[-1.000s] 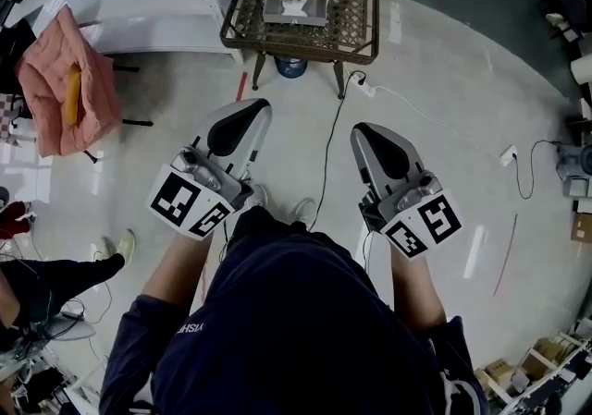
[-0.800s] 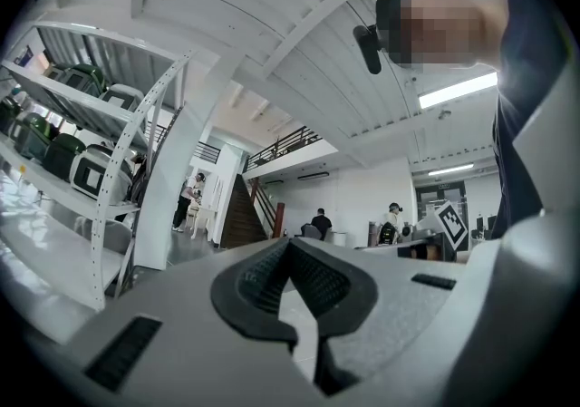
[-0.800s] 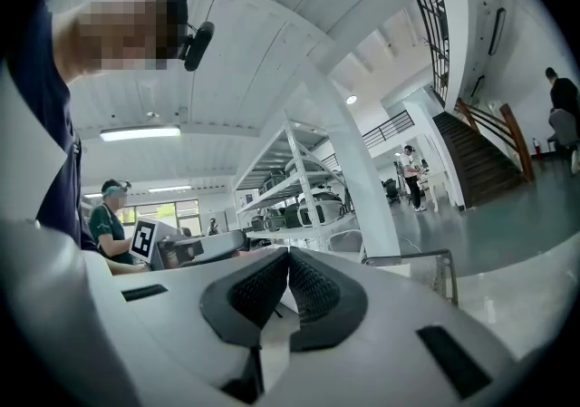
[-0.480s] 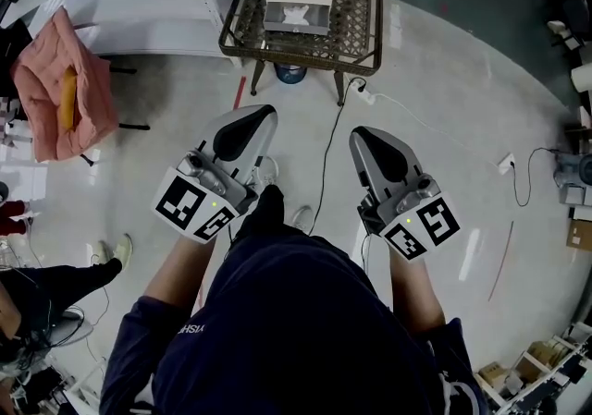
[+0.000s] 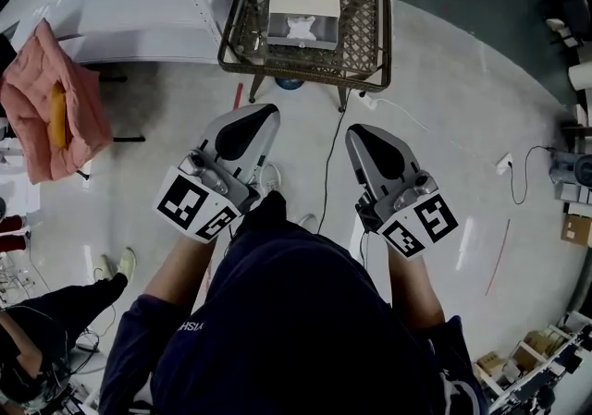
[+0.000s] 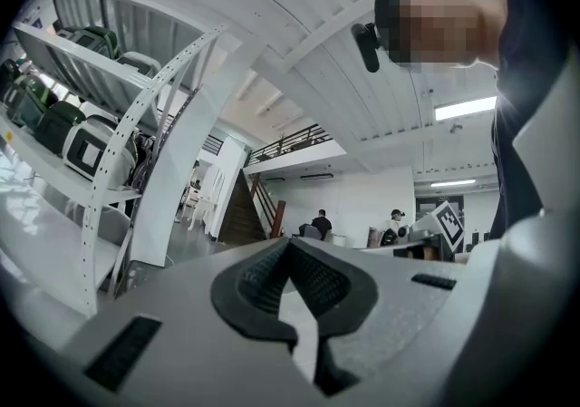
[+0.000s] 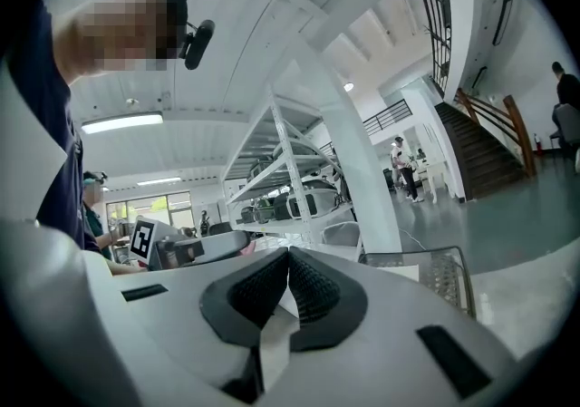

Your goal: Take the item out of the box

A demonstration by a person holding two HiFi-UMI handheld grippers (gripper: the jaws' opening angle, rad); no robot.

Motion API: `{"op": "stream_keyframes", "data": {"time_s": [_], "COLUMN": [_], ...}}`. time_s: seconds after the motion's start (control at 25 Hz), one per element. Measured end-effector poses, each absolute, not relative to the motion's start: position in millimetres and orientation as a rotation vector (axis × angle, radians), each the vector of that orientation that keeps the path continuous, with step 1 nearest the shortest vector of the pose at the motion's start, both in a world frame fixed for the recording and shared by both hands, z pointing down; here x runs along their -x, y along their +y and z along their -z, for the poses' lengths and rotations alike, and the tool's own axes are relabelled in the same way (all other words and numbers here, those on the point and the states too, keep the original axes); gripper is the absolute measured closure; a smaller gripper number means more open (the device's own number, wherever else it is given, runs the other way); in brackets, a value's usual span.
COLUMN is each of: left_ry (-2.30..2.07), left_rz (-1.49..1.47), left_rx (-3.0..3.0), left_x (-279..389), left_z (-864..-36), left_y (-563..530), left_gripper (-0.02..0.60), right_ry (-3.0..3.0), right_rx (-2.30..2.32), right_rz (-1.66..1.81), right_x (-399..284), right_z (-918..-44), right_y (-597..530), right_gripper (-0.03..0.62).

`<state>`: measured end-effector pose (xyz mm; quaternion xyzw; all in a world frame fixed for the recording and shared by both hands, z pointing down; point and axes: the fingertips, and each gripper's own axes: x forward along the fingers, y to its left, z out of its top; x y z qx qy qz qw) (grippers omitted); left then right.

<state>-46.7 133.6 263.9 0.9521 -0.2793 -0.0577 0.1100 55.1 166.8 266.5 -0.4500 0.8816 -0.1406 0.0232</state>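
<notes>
An open white box [image 5: 302, 14] stands on a low wicker table [image 5: 370, 30] at the top of the head view, with a white item [image 5: 303, 30] lying inside it. Both grippers are held close to the person's body, well short of the table and pointing toward it. My left gripper [image 5: 266, 112] is shut and empty; in its own view the ribbed pads [image 6: 272, 274] meet with nothing between them. My right gripper [image 5: 355, 132] is shut and empty too. The right gripper view shows the wicker table [image 7: 449, 276] ahead at the right.
A white shelf unit [image 5: 120, 6] stands left of the table. A pink cloth [image 5: 42, 113] hangs at far left. A black cable [image 5: 329, 159] runs over the floor between the grippers to a power strip [image 5: 367, 101]. Another person's leg [image 5: 65, 298] is at lower left.
The wicker table with the box has come slightly nearer and sits lower in the head view. Both grippers stay shut in about the same place.
</notes>
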Motion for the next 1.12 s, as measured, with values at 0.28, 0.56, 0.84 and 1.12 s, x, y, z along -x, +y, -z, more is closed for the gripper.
{"op": "stream_keyframes", "data": {"time_s": [0.28, 0.56, 0.84, 1.12], "left_ry": [-0.759, -0.732, -0.721, -0.725], "left_rz": [0.135, 0.113, 0.093, 0.057], "left_rx": [-2.808, -2.794, -2.786, -2.766], "left_x": [66, 75, 72, 56], "left_z": [-272, -284, -292, -302], "left_y": [83, 48, 13, -30], "left_gripper": [0.575, 0.575, 0.575, 0.575], "right_ry": [2.696, 2.677, 2.670, 2.678], "right_rx": [1.466, 1.526, 1.541, 1.515], "right_rz": [0.472, 0.503, 0.514, 0.554], "right_x": [-39, -42, -46, -56], "right_z": [-271, -279, -284, -295], "right_y": [115, 81, 42, -3], "right_gripper": [0.569, 0.569, 0.569, 0.569]}}
